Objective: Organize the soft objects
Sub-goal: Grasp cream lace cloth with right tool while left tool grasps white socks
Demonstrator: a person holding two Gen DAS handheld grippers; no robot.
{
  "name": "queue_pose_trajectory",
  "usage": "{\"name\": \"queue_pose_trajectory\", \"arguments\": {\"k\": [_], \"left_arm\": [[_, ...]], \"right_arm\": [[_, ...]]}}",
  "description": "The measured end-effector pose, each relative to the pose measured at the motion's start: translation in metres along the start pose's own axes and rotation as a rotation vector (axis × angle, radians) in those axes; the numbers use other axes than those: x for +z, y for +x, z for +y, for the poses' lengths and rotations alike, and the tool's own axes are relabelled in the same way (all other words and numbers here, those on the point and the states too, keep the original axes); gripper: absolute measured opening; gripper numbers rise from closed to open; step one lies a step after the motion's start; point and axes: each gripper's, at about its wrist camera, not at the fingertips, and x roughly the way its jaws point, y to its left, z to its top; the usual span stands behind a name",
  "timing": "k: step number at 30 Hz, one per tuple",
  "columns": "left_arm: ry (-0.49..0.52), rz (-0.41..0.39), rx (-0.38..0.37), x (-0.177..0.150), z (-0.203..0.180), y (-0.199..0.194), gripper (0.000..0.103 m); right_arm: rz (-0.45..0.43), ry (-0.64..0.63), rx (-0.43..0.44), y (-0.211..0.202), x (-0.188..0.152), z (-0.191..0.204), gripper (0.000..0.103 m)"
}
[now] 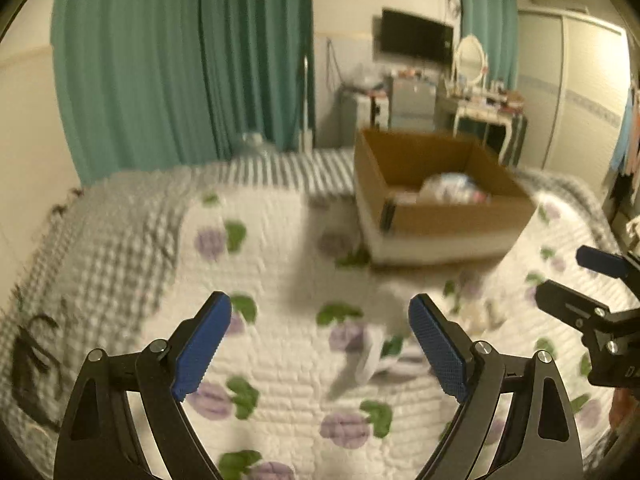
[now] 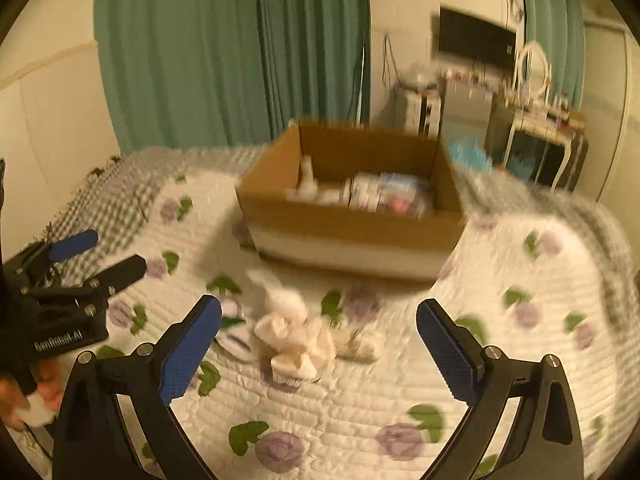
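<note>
**Quilted bed, open box, loose pale cloths between wide jaws**

Quilted white cotton with purple flowers and green leaves covers the bed (image 2: 360,408); a grey checked blanket (image 1: 100,240) lies along its left side. Teal curtains (image 1: 180,60) hang behind, and a dark screen (image 1: 416,36) and a dressing table with an oval mirror (image 1: 470,56) stand at the far right wall.

A cardboard box (image 2: 352,224) sits open on the bed, beyond both grippers. Soft white and patterned items lie inside it (image 2: 384,194), blurred too much to name.

Nothing stands between the grippers and the box except bare quilt.

The right gripper (image 2: 320,344) hovers above the bed with its jaws wide apart, holding nothing. Between them, further ahead on the quilt, lies a bunch of pale cream cloth pieces (image 2: 296,336), crumpled, with no clear long axis; one strip trails up toward the box. They are near the box but apart from it.

The left gripper (image 1: 320,344) also has its jaws spread wide and empty. A white cloth strip (image 1: 370,354) lies on the quilt ahead of them, blurred, running roughly away from the camera.
</note>
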Motion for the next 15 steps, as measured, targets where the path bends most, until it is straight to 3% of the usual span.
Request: {"name": "queue_pose_trajectory", "arguments": {"k": [5,7,9,10,12,15], "left_arm": [[0.016,0.104,0.01,-0.042,0.004,0.04,0.092],[0.015,0.138,0.028,-0.05,0.006,0.048,0.092],[0.01,0.151,0.027,-0.051,0.009,0.049,0.092],[0.01,0.15,0.025,-0.051,0.009,0.049,0.092],[0.015,0.145,0.025,-0.051,0.007,0.048,0.092],[0.014,0.16,-0.001,-0.053,0.003,0.057,0.092]], "right_arm": [[0.086,-0.024,0.029,0.055,-0.016,0.009,0.09],[0.123,-0.022,0.038,0.074,-0.021,0.011,0.079],[0.178,-0.015,0.06,0.092,-0.025,0.01,0.059],[0.191,-0.014,0.064,0.096,-0.027,0.011,0.055],[0.205,-0.011,0.071,0.1,-0.028,0.01,0.022],[0.172,0.006,0.071,0.088,-0.027,0.004,0.018]]}}
